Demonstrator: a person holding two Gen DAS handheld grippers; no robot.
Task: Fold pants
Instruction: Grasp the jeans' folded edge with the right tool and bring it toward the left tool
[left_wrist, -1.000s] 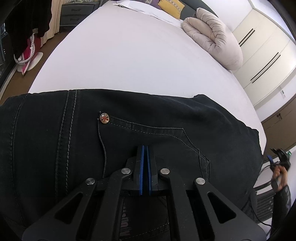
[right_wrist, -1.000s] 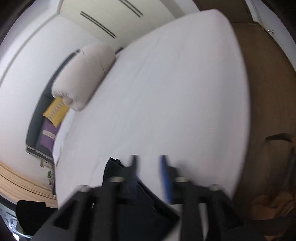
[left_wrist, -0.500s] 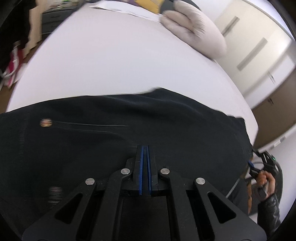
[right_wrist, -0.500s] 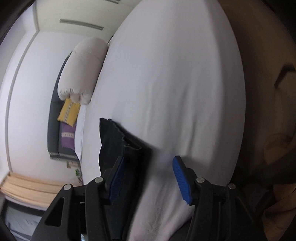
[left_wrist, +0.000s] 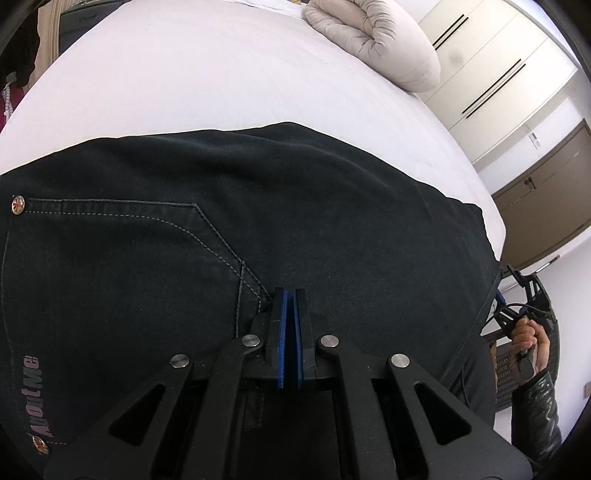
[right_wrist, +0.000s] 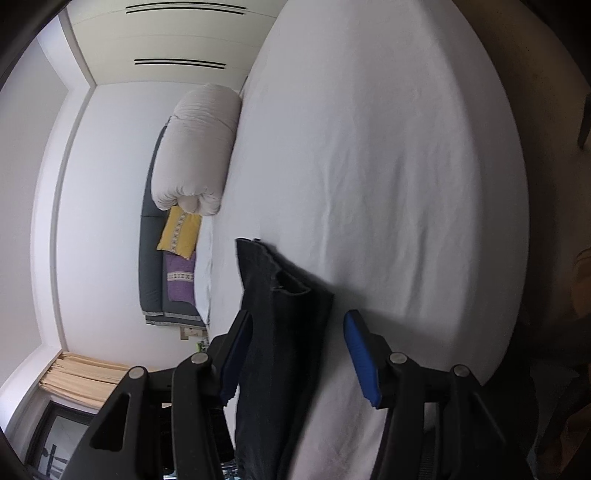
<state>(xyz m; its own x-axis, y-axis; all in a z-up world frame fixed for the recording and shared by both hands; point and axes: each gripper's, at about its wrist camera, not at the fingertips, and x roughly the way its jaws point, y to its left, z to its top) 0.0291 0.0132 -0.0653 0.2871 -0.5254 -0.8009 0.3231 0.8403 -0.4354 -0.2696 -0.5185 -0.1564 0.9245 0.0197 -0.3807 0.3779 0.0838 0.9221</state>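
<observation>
Black jeans (left_wrist: 295, 221) lie spread across the near side of a white bed (left_wrist: 207, 74), back pocket and rivets facing up. My left gripper (left_wrist: 290, 295) is shut, its blue pads pressed together at the near edge of the jeans by the pocket corner; whether cloth is between them is hidden. In the right wrist view my right gripper (right_wrist: 295, 325) is open, its blue pads on either side of the leg end of the jeans (right_wrist: 284, 317). The right gripper (left_wrist: 517, 295) also shows in the left wrist view, held by a hand at the bed's right edge.
A rolled beige duvet (left_wrist: 373, 40) lies at the far side of the bed. Yellow (right_wrist: 181, 232) and purple (right_wrist: 181, 277) cushions sit against the headboard. White wardrobes (left_wrist: 491, 74) stand beyond the bed. Brown floor (right_wrist: 554, 184) lies past the bed's edge.
The left wrist view has shifted right along the jeans; the pocket rivet now sits at far left. The right gripper has opened and closed in on the leg end, which now lies between its pads.
</observation>
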